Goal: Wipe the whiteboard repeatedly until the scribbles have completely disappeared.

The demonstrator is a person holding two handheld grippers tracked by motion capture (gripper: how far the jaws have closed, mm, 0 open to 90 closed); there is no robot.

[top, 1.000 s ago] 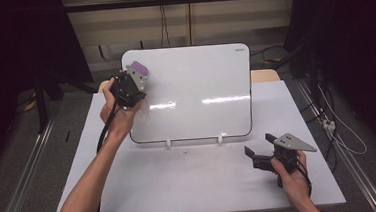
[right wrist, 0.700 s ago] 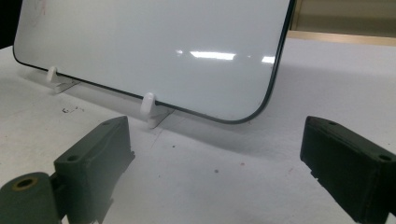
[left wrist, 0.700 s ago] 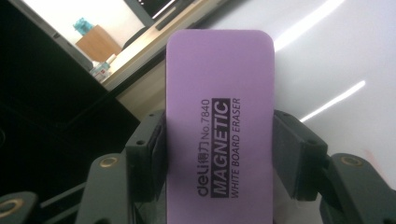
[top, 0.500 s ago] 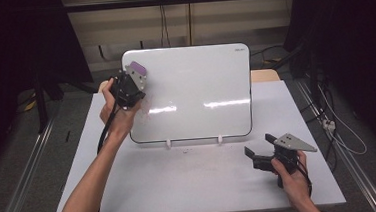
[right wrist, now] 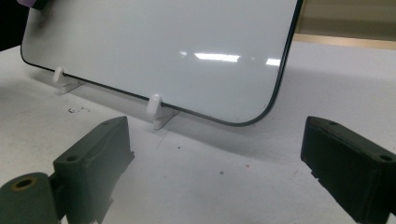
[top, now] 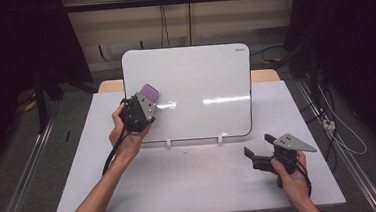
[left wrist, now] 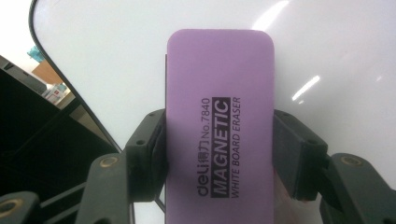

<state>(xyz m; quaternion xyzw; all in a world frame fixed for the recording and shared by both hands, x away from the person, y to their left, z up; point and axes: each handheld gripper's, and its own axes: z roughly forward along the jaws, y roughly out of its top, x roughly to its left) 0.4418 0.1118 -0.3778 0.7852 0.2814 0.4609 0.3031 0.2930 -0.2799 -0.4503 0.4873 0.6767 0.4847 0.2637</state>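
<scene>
A white whiteboard (top: 199, 85) stands tilted back on two small white feet at the back of the table. My left gripper (top: 145, 100) is shut on a purple magnetic whiteboard eraser (top: 149, 93), held against the board's left part. In the left gripper view the eraser (left wrist: 219, 130) sits lengthwise between the two black pads (left wrist: 292, 154), with the board (left wrist: 327, 46) behind it. My right gripper (top: 259, 145) rests low over the table at the front right, open and holding nothing. The right gripper view has its jaws wide apart, facing the board's lower right corner (right wrist: 261, 116).
The grey tabletop (top: 181, 186) lies bare in front of the board. The board's white feet (top: 169, 143) (top: 220, 139) stand at its lower edge. Metal rails run along the floor on both sides of the table, and cables hang at the right.
My left gripper has slid the eraser down the board from its upper left corner towards the lower left part. The right gripper has stayed where it was.
</scene>
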